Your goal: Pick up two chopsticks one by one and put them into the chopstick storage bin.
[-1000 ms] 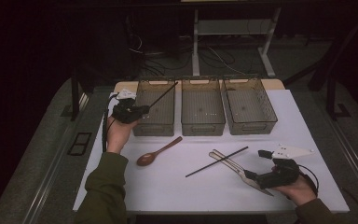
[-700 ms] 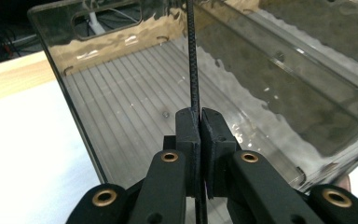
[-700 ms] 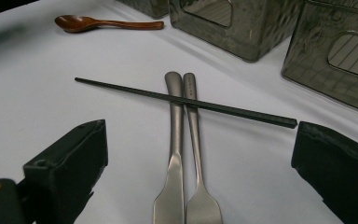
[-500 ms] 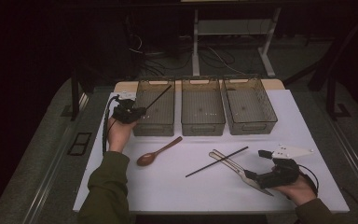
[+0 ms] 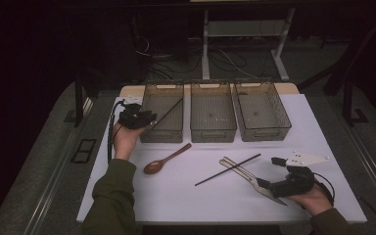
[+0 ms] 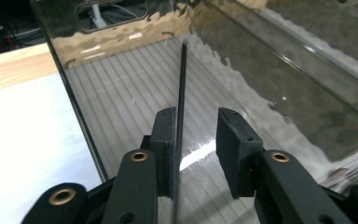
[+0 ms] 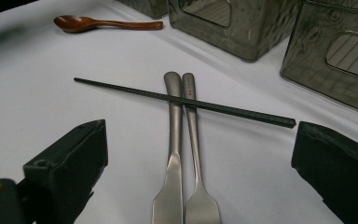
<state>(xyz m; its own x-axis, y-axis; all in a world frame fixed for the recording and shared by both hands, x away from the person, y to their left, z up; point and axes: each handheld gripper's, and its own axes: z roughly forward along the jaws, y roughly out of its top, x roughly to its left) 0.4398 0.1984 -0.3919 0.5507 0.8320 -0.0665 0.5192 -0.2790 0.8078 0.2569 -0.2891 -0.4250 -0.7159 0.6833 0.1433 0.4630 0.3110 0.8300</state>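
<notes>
The left hand-held gripper (image 5: 149, 117) hangs over the near left corner of the left bin (image 5: 162, 128), the first of three clear plastic bins standing in a row at the far side of the white desk (image 5: 127, 196). Its jaws have just been opening, and in the left gripper view a thin black chopstick (image 6: 182, 93) stands between them, lying against one pad while the other pad stands clear of it, so the grip is loosened rather than pinching. The chopstick slants into the left bin, its far end down on the ribbed floor. The right hand-held gripper (image 7: 196, 154) rests low on the desk at the near right, jaws spread wide with nothing pinched. Just ahead of it lie two metal utensils (image 7: 182, 154) side by side, handles touching, and a second black chopstick (image 7: 186, 103) lies across their handles. A wooden spoon (image 5: 165, 159) lies on the desk in front of the left bin, well apart from both grippers.
</notes>
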